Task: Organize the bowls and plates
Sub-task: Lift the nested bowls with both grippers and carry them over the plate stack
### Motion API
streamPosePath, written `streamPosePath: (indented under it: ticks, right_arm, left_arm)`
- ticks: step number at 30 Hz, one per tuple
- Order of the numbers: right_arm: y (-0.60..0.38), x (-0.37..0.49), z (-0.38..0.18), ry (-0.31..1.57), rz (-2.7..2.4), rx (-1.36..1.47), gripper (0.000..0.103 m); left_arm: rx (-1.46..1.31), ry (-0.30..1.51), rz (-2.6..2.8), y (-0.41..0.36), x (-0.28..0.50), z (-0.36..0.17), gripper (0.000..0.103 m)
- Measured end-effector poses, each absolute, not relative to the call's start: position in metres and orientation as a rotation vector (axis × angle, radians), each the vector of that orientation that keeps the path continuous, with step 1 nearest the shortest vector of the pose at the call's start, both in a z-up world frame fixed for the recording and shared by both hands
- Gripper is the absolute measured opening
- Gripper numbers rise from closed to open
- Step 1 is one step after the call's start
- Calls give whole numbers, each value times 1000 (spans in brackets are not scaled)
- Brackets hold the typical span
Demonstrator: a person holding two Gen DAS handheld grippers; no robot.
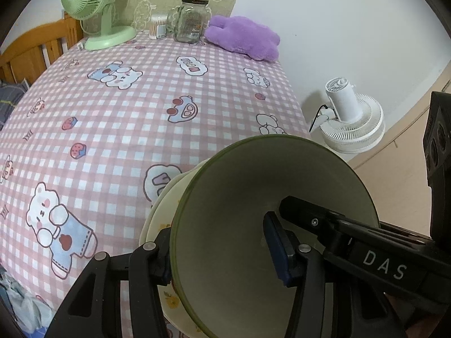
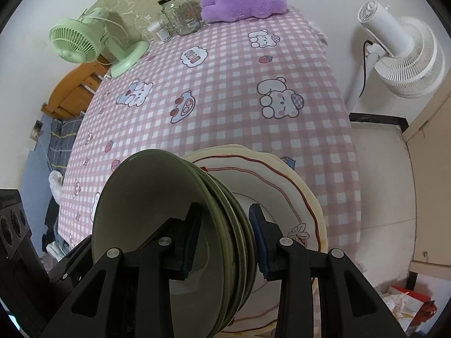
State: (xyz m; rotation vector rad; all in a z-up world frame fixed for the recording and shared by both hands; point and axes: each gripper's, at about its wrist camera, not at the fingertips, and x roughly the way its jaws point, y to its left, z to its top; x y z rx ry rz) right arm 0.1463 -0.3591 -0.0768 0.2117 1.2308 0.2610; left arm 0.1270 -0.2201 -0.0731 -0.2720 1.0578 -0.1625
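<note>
While both grippers pinch the rims of the green bowls (image 2: 157, 225), the stack should come down level onto the cream plates (image 2: 287, 186) on the tabletop (image 1: 141, 107). The left hand-held gripper (image 1: 217, 250) clamps one wall, the right hand-held gripper (image 2: 225, 242) the opposite, nested rims. Well behind stand a glass jar (image 1: 191, 21), a green fan (image 1: 90, 5) and a purple plush (image 1: 245, 36); nothing blocks the descent.

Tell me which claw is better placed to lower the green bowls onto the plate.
Right, probably. The right claw clamps across all the stacked rims of the green bowls, directly over the plate. The left claw straddles one wall, and its grip is less clear.
</note>
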Motion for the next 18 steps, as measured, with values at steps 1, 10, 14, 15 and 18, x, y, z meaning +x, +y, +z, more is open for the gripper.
streamPosePath:
  ticks: [1, 10, 14, 15, 18]
  right_arm:
    - [-360, 146, -77, 1226, 266, 215, 38]
    - [-365, 141, -84, 1178, 240, 233, 62]
    - [-366, 135, -84, 1155, 206, 213, 66]
    - [-365, 134, -83, 1149, 199, 200, 66]
    - [-361, 128, -79, 1118, 168, 160, 72]
  left_arm:
    - [-268, 1057, -159, -220, 127, -74, 53]
    - [-260, 1071, -81, -210, 123, -84, 70]
    - [-218, 1077, -64, -211, 120, -83, 75]
    - [-207, 1074, -65, -210, 118, -81, 75]
    - [-173, 1061, -74, -209, 115, -75, 78]
